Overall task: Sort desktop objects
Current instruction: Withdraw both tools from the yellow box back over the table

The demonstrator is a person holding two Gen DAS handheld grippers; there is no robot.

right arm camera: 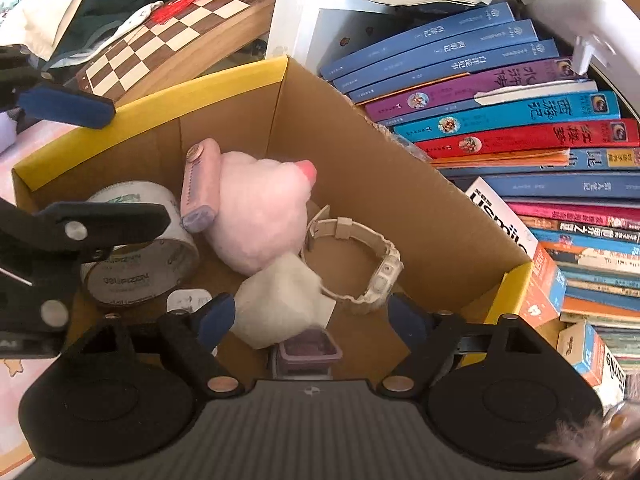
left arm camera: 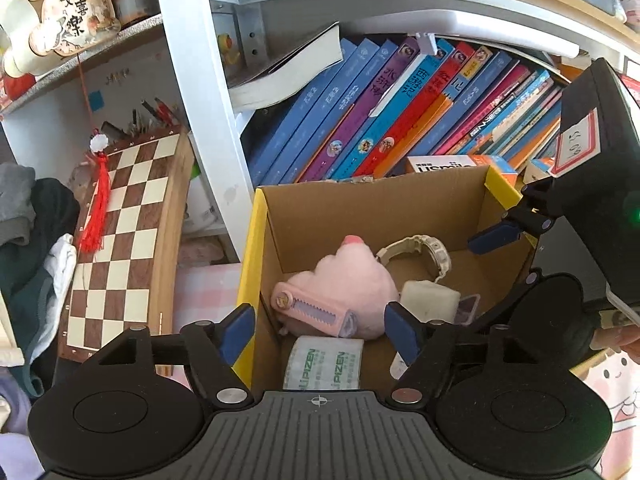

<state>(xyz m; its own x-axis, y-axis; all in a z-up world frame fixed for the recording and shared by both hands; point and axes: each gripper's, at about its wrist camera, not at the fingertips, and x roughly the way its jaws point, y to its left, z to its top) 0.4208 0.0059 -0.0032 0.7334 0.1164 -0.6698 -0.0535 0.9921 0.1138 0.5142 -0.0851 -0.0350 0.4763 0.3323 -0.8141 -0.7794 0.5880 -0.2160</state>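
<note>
Bookshelf behind, my left gripper (left arm camera: 320, 332) and right gripper (right arm camera: 310, 316) both gape empty over the box (right arm camera: 400, 184) (watch (right arm camera: 360, 264) inside).

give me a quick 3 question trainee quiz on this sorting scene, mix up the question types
1. True or false: the cream wristwatch lies inside the cardboard box.
2. Multiple choice: what lies against the pink plush toy on the side away from the wristwatch? A) a chess piece B) a pink clip C) a pencil
3. Short answer: is the left gripper or the right gripper pressing on anything?

Key
1. True.
2. B.
3. No. Both stand open above the box; the white foam block shows between the right gripper's fingers, but they do not press on it.
</note>
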